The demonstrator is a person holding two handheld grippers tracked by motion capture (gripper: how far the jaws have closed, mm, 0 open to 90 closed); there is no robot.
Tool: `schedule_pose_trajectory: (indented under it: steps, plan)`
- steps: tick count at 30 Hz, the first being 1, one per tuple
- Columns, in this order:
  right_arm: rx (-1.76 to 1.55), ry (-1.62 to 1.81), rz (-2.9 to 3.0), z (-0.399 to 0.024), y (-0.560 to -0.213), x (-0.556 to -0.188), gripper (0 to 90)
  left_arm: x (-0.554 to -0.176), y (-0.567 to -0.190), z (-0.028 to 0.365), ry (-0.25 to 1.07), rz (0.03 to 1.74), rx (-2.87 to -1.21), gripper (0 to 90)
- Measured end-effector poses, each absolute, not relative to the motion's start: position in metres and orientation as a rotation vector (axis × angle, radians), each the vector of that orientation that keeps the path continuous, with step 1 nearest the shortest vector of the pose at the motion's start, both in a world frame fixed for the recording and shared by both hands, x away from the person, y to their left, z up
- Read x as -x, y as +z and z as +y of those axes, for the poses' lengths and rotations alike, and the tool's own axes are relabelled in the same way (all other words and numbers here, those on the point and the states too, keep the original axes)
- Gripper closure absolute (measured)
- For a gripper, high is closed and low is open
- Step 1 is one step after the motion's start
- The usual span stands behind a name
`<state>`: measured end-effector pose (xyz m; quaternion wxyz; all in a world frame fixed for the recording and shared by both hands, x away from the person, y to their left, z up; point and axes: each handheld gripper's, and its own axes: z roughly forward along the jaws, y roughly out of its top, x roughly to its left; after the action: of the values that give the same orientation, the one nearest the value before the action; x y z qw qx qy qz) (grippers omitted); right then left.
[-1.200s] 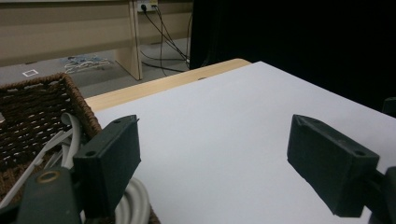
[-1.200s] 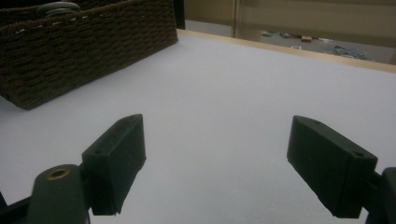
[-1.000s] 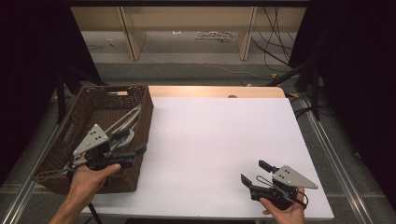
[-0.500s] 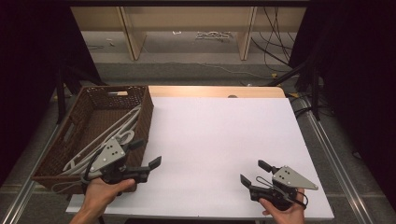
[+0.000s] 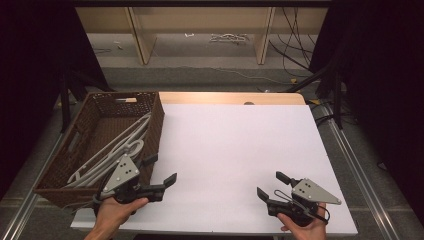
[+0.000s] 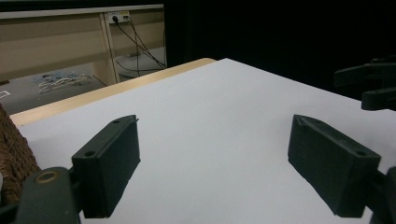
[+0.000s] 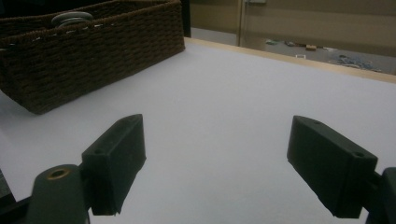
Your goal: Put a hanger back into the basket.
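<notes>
Gaping wide, left tool and right tool hold nothing above the table.

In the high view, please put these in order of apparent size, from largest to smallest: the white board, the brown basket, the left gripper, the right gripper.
1. White board
2. Brown basket
3. Left gripper and right gripper: they look about alike, so I do not rank them.

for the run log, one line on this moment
left gripper: open, empty, by basket | right gripper: open, empty | hangers: in basket
</notes>
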<state>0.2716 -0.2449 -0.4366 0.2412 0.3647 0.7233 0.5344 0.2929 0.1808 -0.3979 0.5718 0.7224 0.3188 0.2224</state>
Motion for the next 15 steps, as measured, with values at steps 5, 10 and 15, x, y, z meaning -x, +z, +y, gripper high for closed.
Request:
schedule_pose_trajectory:
  steps: [5, 10, 15]
  plan:
    - [-0.984, 1.469, 1.971, -0.244, -0.437, -0.271, 20.3, -0.288, -0.404, 0.181, 0.528, 0.736, -1.696, 16.0]
    - [-0.988, 1.452, 1.992, -0.244, -0.435, -0.27, 20.3, -0.285, -0.411, 0.181, 0.535, 0.731, -1.694, 16.1]
    - [-0.973, 1.478, 1.98, -0.242, -0.435, -0.269, 20.2, -0.283, -0.419, 0.182, 0.544, 0.71, -1.719, 16.1]
